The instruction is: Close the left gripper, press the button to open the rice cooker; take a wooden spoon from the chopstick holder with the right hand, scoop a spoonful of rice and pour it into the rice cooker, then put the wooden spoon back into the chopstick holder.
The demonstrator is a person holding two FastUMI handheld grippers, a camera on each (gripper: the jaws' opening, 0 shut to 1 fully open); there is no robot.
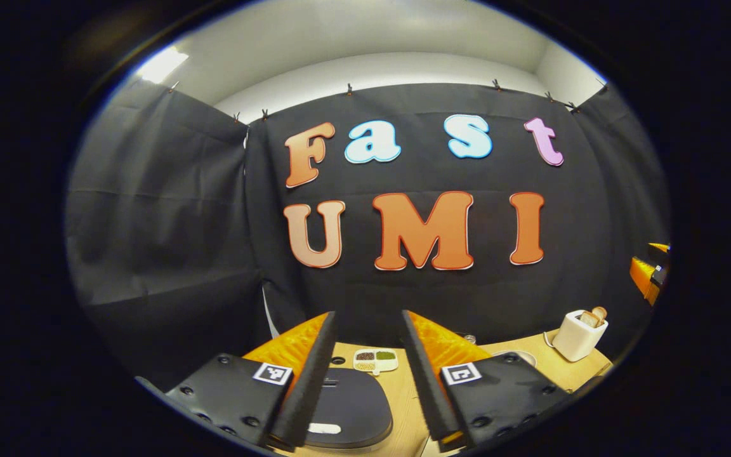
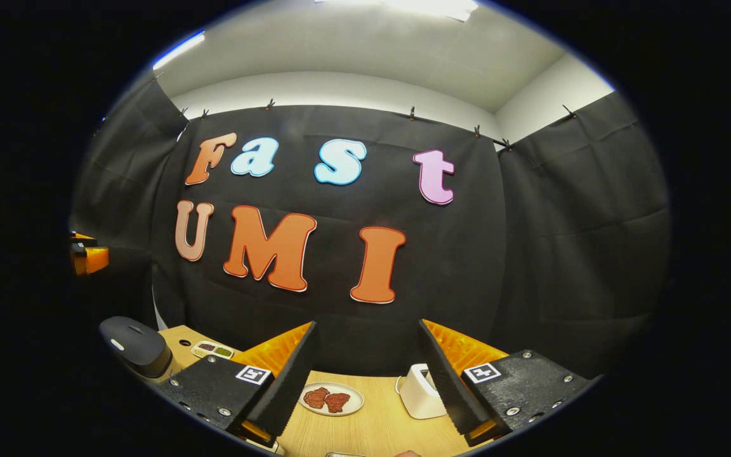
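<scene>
Tongs left (image 1: pixel 365 374) and right (image 2: pixel 368 381) wide apart (nothing between either pair).

A small white divided dish (image 1: pixel 375 360) of mixed grains sits on the wooden table (image 1: pixel 403 406), straight ahead between the left gripper's fingers. In the right gripper view, a round plate (image 2: pixel 332 398) with two reddish pieces (image 2: pixel 327 399) on it lies just ahead, near the left finger. That same divided dish shows far off to the left.
</scene>
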